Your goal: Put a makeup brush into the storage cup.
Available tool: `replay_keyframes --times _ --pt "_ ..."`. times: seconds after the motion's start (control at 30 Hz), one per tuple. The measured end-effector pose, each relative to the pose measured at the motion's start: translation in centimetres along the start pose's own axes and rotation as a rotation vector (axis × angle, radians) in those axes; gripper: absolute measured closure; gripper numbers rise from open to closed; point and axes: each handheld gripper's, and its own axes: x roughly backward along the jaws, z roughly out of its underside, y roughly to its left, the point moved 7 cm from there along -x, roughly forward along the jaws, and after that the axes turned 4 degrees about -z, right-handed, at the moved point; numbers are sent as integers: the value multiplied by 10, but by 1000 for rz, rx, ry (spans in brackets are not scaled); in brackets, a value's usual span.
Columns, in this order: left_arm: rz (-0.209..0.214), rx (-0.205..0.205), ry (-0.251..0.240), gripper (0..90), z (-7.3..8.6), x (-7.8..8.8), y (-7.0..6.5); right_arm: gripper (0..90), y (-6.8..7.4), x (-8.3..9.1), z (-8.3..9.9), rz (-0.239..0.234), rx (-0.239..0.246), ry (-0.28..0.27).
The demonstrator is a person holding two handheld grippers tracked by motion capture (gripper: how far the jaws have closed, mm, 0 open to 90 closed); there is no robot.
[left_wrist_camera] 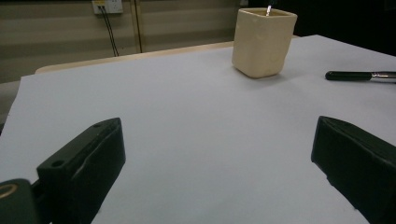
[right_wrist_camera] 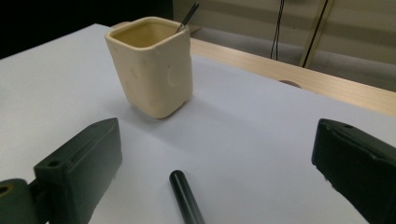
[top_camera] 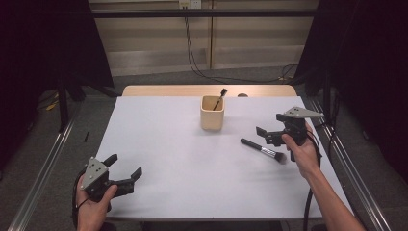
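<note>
From the high view, the work looks about half done. One thin brush (top_camera: 220,98) already stands in the cream cup (top_camera: 212,113) near the far middle of the bench (top_camera: 159,159), leaning toward the cup's right rim. The makeup brush (top_camera: 263,150) lies flat on the white surface, well right of and nearer than the cup, handle pointing left and away, bristles toward the person. The right tongs (top_camera: 265,136) hover just beside its handle end, jaws released and empty. The left tongs (top_camera: 126,172) wait low at the near left corner, also spread wide and holding nothing. What is left, as I judge it: grasp the lying brush, carry it over and drop it in the cup.

The left gripper view looks across bare bench between its two parted jaws. It shows the cup (left_wrist_camera: 263,42) side-on, with just a tip of the standing brush above the rim, and the makeup brush's (left_wrist_camera: 362,75) black handle and silver ferrule at the far right.

The right gripper view gives what the others cannot: the black handle end (right_wrist_camera: 186,196) sits between the open jaws, not yet touched, and the cup (right_wrist_camera: 152,65) stands just beyond, its hollow visible with the thin brush (right_wrist_camera: 187,17) leaning at the rim.
</note>
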Motion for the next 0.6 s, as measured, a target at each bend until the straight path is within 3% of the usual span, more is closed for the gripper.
replay_keyframes --times 0.27,0.33,0.53,0.6 --pt "3 -1 0 30 0 -1 0 6 2 -7 8 -24 26 132" --pt "4 -8 4 30 1 -1 0 8 3 -10 11 -57 23 175" --pt "5 -8 9 30 2 -1 0 18 2 -12 14 -83 14 271" --pt "4 -5 8 30 2 -1 1 34 2 -12 15 -94 36 300"
